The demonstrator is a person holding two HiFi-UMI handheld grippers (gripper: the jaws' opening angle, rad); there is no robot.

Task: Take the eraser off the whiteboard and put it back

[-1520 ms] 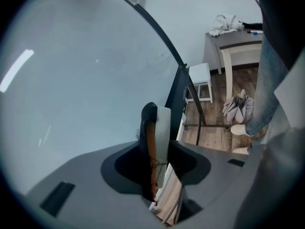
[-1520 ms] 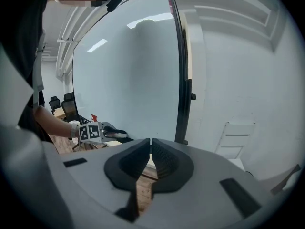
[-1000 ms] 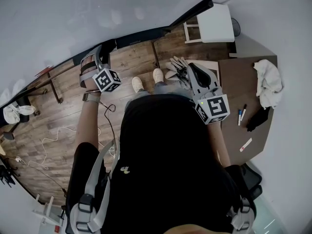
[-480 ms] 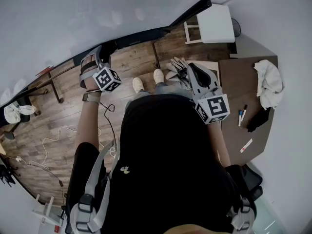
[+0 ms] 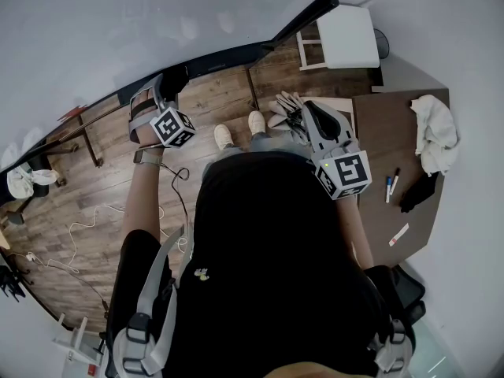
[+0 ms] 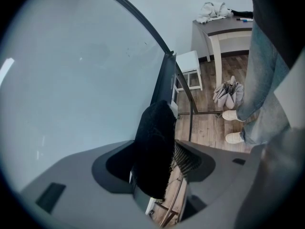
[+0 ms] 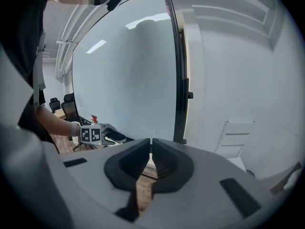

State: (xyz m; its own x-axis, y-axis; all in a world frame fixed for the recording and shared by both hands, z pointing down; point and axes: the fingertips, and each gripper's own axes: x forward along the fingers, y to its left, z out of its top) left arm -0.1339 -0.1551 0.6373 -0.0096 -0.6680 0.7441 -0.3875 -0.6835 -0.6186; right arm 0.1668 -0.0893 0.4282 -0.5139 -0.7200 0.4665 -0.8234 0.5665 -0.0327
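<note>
Left claw (image 6: 161, 155) had just been spreading, now wide; black eraser (image 6: 153, 147) stood loose between its jaws, low against the whiteboard (image 6: 71, 80). Right claw (image 7: 150, 151) closed, empty. Risk: felt catches a jaw on withdrawal, eraser dragged off, drops.

On the left gripper (image 6: 159, 149), whose jaws have just been opening, the eraser (image 6: 152, 132) between them hides one pad from me, and the whiteboard (image 6: 71, 80) runs past the picture's edge.

Head view looks steeply down; both gripper views, seemingly close, share the whiteboard (image 6: 71, 80).
</note>
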